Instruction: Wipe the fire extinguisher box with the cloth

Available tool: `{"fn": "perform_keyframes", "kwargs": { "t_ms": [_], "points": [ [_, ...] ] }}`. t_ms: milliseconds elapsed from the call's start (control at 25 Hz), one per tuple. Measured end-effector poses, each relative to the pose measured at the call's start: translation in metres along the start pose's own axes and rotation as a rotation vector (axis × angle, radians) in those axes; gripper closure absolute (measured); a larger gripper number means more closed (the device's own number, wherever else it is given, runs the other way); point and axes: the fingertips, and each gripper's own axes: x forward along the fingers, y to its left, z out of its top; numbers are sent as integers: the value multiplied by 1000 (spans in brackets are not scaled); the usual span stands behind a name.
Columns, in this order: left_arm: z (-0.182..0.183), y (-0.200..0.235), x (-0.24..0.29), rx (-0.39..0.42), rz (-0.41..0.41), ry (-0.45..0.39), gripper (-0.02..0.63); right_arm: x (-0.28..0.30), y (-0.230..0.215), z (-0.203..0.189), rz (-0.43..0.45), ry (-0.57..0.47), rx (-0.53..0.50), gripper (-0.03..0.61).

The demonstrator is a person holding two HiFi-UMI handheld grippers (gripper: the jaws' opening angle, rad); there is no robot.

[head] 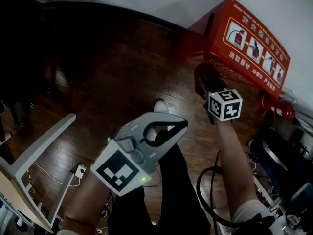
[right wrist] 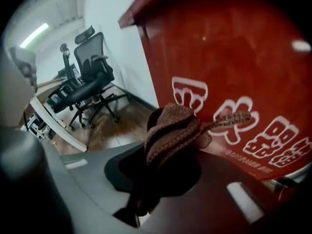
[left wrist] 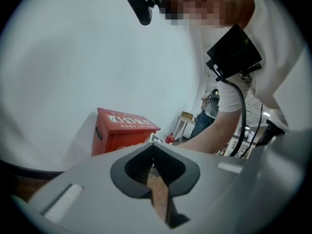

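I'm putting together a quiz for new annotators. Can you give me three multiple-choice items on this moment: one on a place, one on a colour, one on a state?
1. Where is the cloth?
A. In the right tool
B. In the left tool
C. On top of the fire extinguisher box

2. What colour is the fire extinguisher box?
A. Blue
B. Red
C. Green

3. How does the left tool stand?
A. Wide open
B. Shut on the cloth
C. Shut and empty

Answers:
1 A: the right gripper view shows the brown cloth bunched between that tool's jaws.
2 B: it is red in every view.
3 C: its tips meet with nothing between them.
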Motion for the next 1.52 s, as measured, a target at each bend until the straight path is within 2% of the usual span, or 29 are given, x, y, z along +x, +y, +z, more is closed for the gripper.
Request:
{"fn": "perform_keyframes", "kwargs": {
  "t_ms": [160, 320, 480, 760, 960, 1120, 1200, 1400, 1480, 1520],
  "points": [
    [19, -13, -9, 5, -7, -14, 614, -23, 13, 39, -3, -90, 43, 526],
    [25, -14, -12, 11, 1, -48, 614, 6, 0, 42, -19, -81, 60, 526],
    [8, -2, -9, -9, 34, -67, 614, 56, -16, 14, -11, -35, 95, 526],
    [-29, 33, -5, -55, 101, -71, 614, 150, -47, -57, 3, 98, 157, 526],
    [-41, 40, -9, -76, 130, -87, 614, 172, -54, -75, 18, 157, 185, 526],
    [-40, 37, -23, -67, 161, -69, 614, 150, -23, -61, 50, 147, 151, 527],
    [-28, 29, -31, -43, 165, -54, 614, 122, -2, -44, 71, 125, 121, 526],
    [30, 6, -73, 16, 168, -66, 614, 34, 65, 11, 147, 68, 71, 527],
    [55, -1, -92, 70, 185, -76, 614, -5, 91, 42, 181, 58, 4, 526],
    [68, -4, -101, 104, 199, -78, 614, -26, 103, 58, 196, 63, -62, 526]
  ]
}}
